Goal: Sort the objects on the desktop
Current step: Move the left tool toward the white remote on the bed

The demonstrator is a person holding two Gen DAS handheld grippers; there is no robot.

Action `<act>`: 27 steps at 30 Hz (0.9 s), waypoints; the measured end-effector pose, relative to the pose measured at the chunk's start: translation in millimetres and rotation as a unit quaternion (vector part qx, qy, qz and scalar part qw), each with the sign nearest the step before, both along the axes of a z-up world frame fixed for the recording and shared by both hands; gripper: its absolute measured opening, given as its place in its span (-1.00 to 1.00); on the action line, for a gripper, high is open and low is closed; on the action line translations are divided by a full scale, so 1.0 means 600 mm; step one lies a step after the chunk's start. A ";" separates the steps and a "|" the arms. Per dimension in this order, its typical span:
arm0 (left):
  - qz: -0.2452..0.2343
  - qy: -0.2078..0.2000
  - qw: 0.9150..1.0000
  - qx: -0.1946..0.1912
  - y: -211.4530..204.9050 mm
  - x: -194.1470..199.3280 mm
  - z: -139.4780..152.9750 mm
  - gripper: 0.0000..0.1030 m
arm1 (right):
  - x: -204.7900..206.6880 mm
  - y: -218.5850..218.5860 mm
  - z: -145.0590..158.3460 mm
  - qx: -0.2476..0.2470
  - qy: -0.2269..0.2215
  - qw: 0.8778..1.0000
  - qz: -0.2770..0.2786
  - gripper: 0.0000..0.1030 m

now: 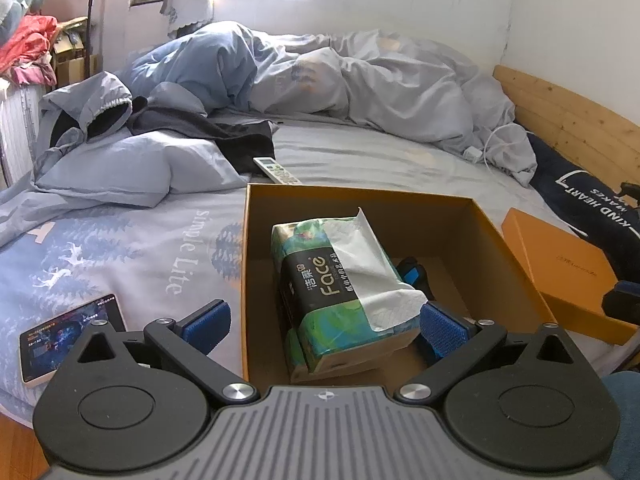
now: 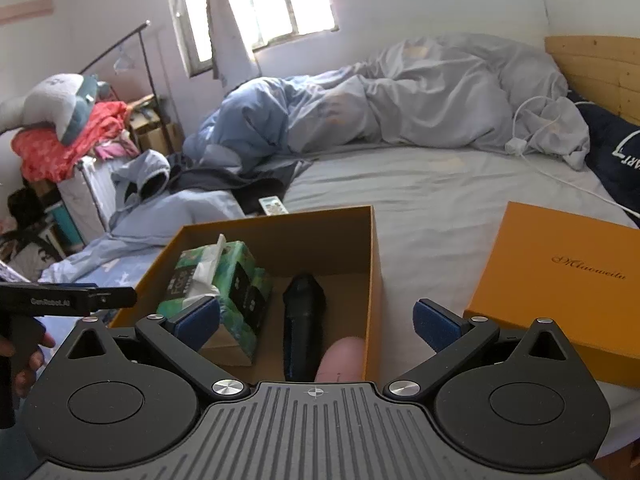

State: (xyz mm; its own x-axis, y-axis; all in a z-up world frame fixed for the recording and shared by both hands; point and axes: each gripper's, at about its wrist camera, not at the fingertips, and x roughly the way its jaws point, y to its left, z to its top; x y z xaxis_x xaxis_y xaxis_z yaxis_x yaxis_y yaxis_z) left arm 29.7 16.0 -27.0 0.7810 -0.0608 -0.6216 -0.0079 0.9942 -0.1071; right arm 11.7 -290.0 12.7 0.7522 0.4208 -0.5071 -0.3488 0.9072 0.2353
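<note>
An open orange box point(image 1: 245, 280) point(image 2: 370, 264) sits on the bed. Inside it a green tissue pack point(image 1: 340, 292) point(image 2: 228, 280) lies next to a black object point(image 2: 304, 320) point(image 1: 412, 274). My left gripper point(image 1: 324, 328) is open over the box's near left corner. Its left finger point(image 1: 208, 324) is outside the box wall and its right finger point(image 1: 440, 332) is inside, with the tissue pack loose between them. My right gripper point(image 2: 316, 324) is open above the box's near right edge, holding nothing. A pink rounded shape point(image 2: 340, 360) shows there; I cannot tell what it is.
The orange box lid point(image 2: 560, 292) point(image 1: 560, 276) lies to the right of the box. A lit phone point(image 1: 68, 340) rests on the sheet at the left, and a white remote point(image 1: 276, 170) point(image 2: 273, 205) lies beyond the box. Crumpled bedding, clothes and a white cable point(image 2: 532, 120) cover the far bed.
</note>
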 end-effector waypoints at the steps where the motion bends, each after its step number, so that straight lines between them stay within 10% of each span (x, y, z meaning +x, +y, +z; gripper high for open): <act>1: 0.001 0.001 1.000 0.001 -0.001 0.001 -0.001 1.00 | 0.000 -0.001 0.000 0.001 0.000 1.000 -0.001 1.00; 27: 0.046 -0.040 0.997 0.038 0.003 0.114 0.038 1.00 | 0.013 -0.051 0.006 0.065 0.008 0.998 -0.026 1.00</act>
